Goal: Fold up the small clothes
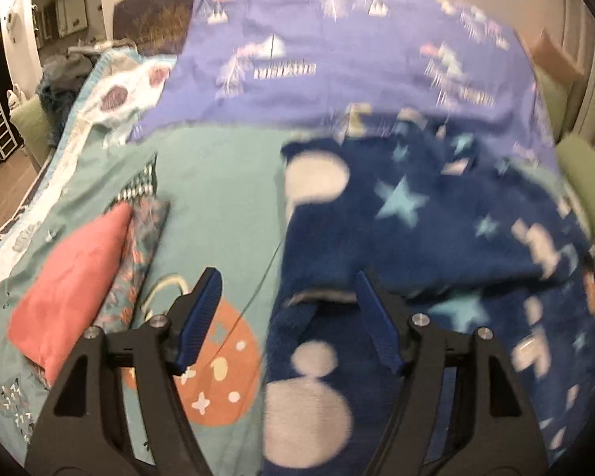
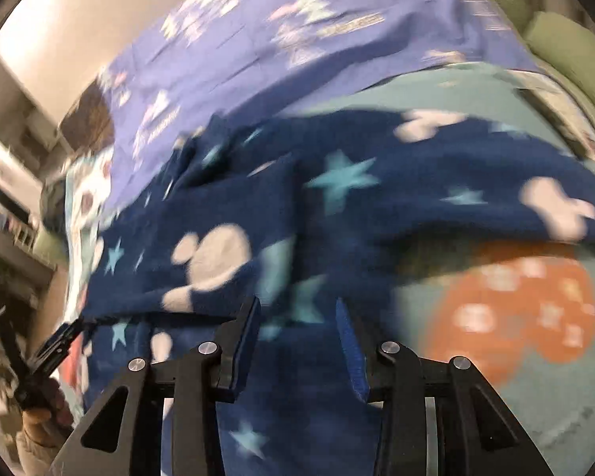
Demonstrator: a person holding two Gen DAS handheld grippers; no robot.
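1. We see our left tongs (image 1: 285, 317) parted wide over the bed (image 1: 218, 166), nothing between their blue pads; the left pad hangs over the teal sheet and an orange dotted circle (image 1: 218, 380), the right pad over the fleece edge.
2. The fleece (image 1: 436, 246), dark blue with light stars and pale round shapes, lies rumpled on the bed from 12 to 4 o'clock of our left tongs, partly doubled over itself.
3. At 9 o'clock in the left view lies a folded pink cloth (image 1: 67, 293) on a folded patterned cloth (image 1: 139, 261), both on the teal sheet, apart from the fleece.
4. A lilac cover (image 1: 337, 59) with white prints spreads across the far bed at 12 o'clock, its near edge touching the fleece.
5. Our right tongs (image 2: 297, 313) stand partly open above the fleece (image 2: 337, 206); the cloth fills the gap in view, yet we cannot tell whether the pads press on it, as the picture is blurred.
6. In the right view, a second orange circle (image 2: 515, 309) shows on the sheet at 3 o'clock, just beside the fleece.
7. At 8 o'clock there, a hand (image 2: 43, 408) holds the left tongs at the fleece's edge.
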